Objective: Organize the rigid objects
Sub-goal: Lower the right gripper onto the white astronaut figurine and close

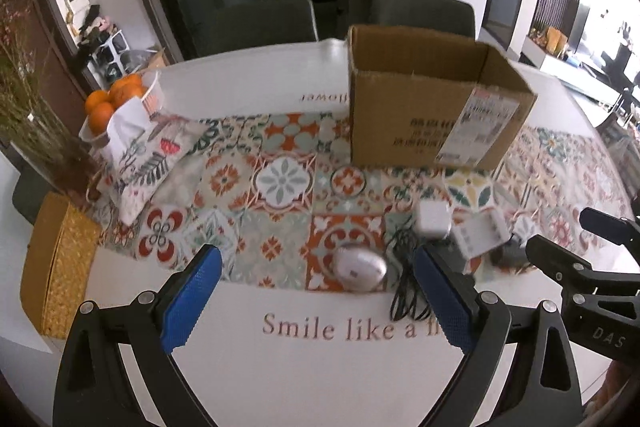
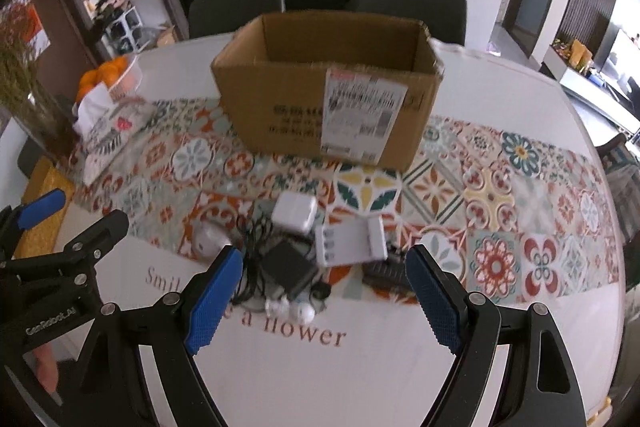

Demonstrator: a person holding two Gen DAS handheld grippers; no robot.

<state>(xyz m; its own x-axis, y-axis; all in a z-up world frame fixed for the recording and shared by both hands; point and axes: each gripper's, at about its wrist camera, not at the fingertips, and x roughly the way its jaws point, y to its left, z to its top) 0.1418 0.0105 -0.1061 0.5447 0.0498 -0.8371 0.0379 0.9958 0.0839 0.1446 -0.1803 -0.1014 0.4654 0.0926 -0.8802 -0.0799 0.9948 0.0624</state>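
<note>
Plainly, both spread, empty claws, left claw and right claw, risk snagging the tangled black cable when lifting the black adapter.

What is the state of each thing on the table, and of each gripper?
Cardboard box: upright, top open, inside not visible.
White mouse: lying on the table runner, untouched.
White charger: lying flat, not held.
Battery charger: lid open, slots empty.
Black adapter: lying among tangled cable.
Left gripper: open, empty.
Right gripper: open, empty.
</note>
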